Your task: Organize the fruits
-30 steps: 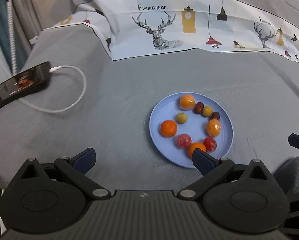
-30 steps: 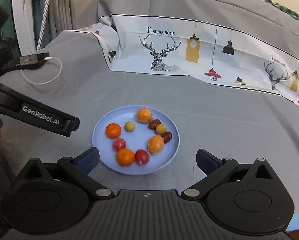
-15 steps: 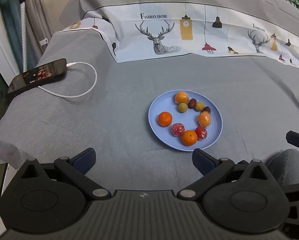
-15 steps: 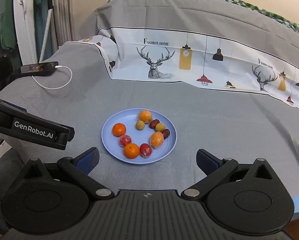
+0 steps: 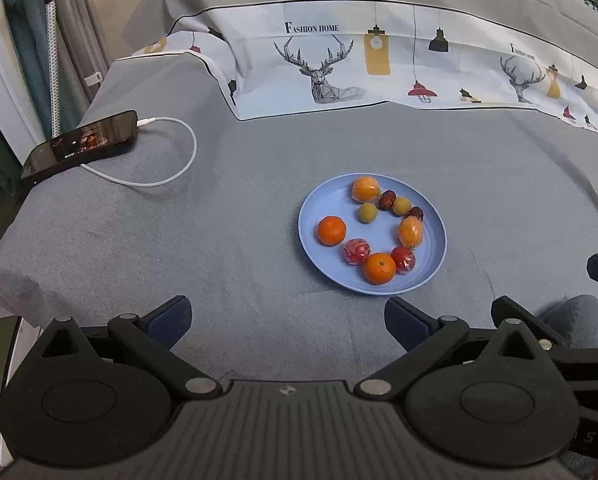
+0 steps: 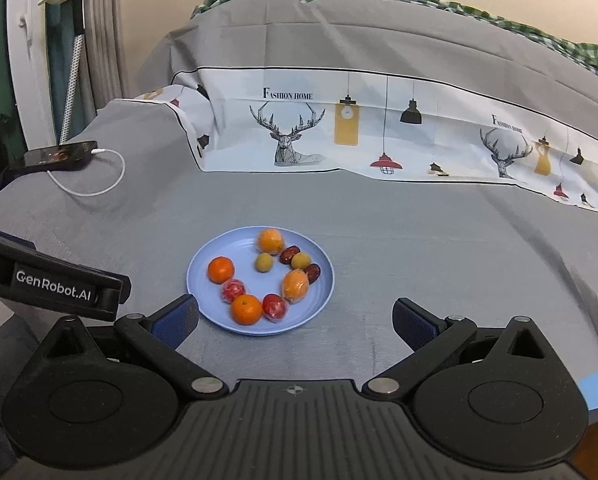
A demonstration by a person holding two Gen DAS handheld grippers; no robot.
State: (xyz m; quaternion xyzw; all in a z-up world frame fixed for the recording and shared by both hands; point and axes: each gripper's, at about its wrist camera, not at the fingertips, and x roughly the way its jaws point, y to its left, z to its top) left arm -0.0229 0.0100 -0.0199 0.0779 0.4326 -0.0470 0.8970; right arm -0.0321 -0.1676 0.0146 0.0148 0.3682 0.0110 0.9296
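left gripper (image 5: 286,320) wide, empty | right gripper (image 6: 295,320) wide, empty | plate (image 6: 203,268) of fruits ahead, slightly left of right gripper, nearer it

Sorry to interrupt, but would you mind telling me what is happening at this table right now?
A person holds a two-finger gripper in each hand above a grey cloth. Both the left gripper and the right gripper are open and hold nothing. Ahead sits a blue plate carrying all the fruit: oranges, two wrapped red fruits, small yellow-green ones and dark dates. Nothing is being touched. A phone on a white cable lies off to the left.
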